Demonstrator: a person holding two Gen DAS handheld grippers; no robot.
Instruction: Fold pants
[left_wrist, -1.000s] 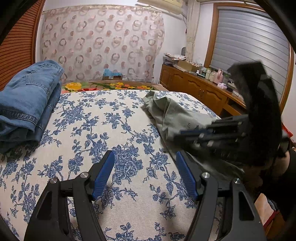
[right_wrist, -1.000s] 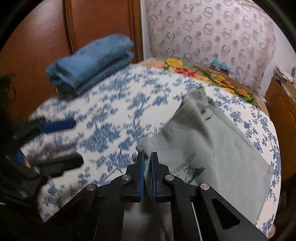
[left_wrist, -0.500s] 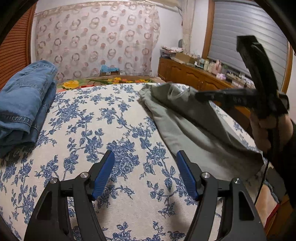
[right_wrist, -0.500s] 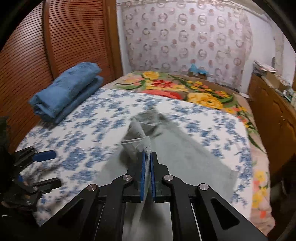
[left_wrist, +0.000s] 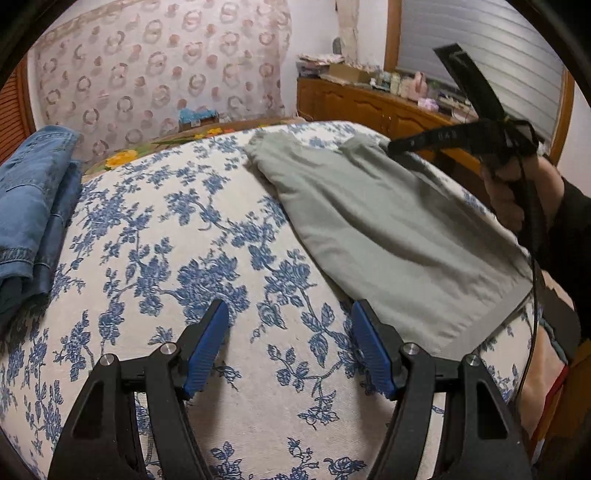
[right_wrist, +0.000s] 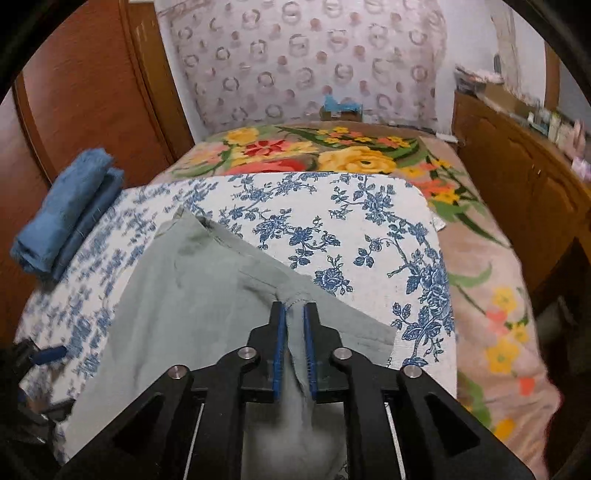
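Grey-green pants (left_wrist: 388, 236) lie on the right side of a blue-flowered bed cover (left_wrist: 184, 240). In the right wrist view the pants (right_wrist: 192, 295) spread left and down from my right gripper (right_wrist: 294, 310), which is shut on a fold of their edge. That gripper shows in the left wrist view (left_wrist: 402, 146) at the pants' far right edge, held by a hand. My left gripper (left_wrist: 290, 314) is open and empty just above the cover, with the pants' near hem right of its right finger.
Folded blue jeans (left_wrist: 33, 206) lie at the left edge of the bed, also in the right wrist view (right_wrist: 62, 221). A bright flowered blanket (right_wrist: 314, 151) covers the far end. A wooden sideboard (left_wrist: 369, 107) with clutter stands at the right, wooden wardrobe doors (right_wrist: 92, 92) at the left.
My right gripper, still shut on the pants, has swung to the right and back, pulling the cloth flatter across the right side. My left gripper has stayed open and shifted slightly.
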